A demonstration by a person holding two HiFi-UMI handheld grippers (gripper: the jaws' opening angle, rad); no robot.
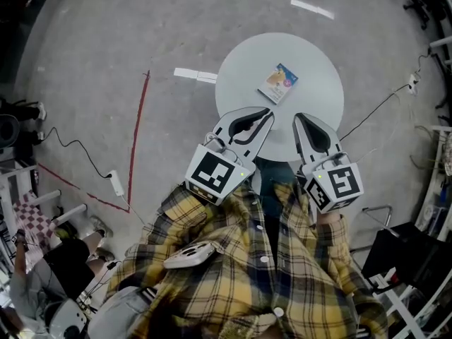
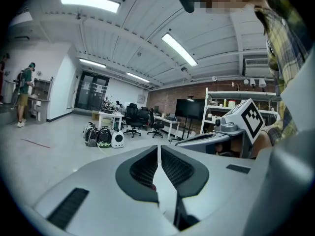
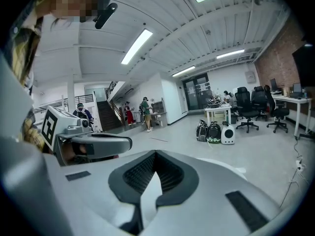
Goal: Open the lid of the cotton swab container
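The cotton swab container (image 1: pixel 278 83) is a small flat pack with blue and orange print. It lies on the round white table (image 1: pixel 311 62), toward the middle. My left gripper (image 1: pixel 265 111) hangs over the table's near edge, shut and empty, a short way in front of the pack. My right gripper (image 1: pixel 299 117) is beside it, also shut and empty. In the left gripper view the jaws (image 2: pixel 158 147) meet at the tips and point level into the room, with the right gripper (image 2: pixel 236 127) alongside. The right gripper view shows its jaws (image 3: pixel 156 154) together; the pack is hidden there.
A red tape line (image 1: pixel 138 129) and a cable with a power strip (image 1: pixel 116 183) lie on the floor to the left. A white rack (image 1: pixel 441 161) and a black box (image 1: pixel 409 256) stand at the right. Another person (image 1: pixel 35 281) sits at the lower left. Office chairs (image 2: pixel 134 118) and bags (image 3: pixel 214 132) stand far off.
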